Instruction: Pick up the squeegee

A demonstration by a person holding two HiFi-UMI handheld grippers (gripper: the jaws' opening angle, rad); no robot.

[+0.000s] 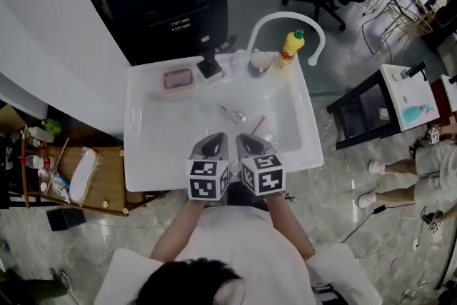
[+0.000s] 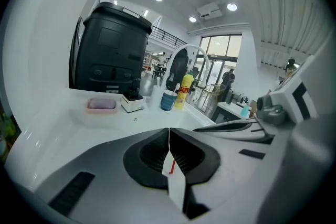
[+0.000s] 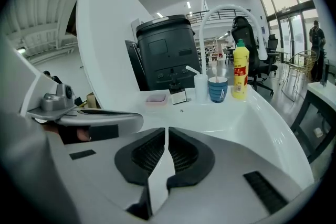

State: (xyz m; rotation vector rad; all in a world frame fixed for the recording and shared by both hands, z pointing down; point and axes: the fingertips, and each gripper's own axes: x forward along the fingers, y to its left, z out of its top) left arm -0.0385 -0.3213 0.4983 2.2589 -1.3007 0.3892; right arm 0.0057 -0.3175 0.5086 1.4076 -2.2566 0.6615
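Your left tool has its jaws pressed together with nothing between them. Your right tool is the same, pads meeting and empty. You hold the two side by side, nearly touching, tipped downward over the near edge of the white counter and its sunken basin.

The squeegee seems to be the slim reddish piece lying on the basin floor just past your right tool at 1 o'clock, untouched. A small grey item lies near it at 12 o'clock.

Further out, along the back ledge, a pink soap dish sits at 11 o'clock with a black-and-white box beside it. A blue cup stands at 12 and a yellow bottle at 1 o'clock, under the arched white faucet.
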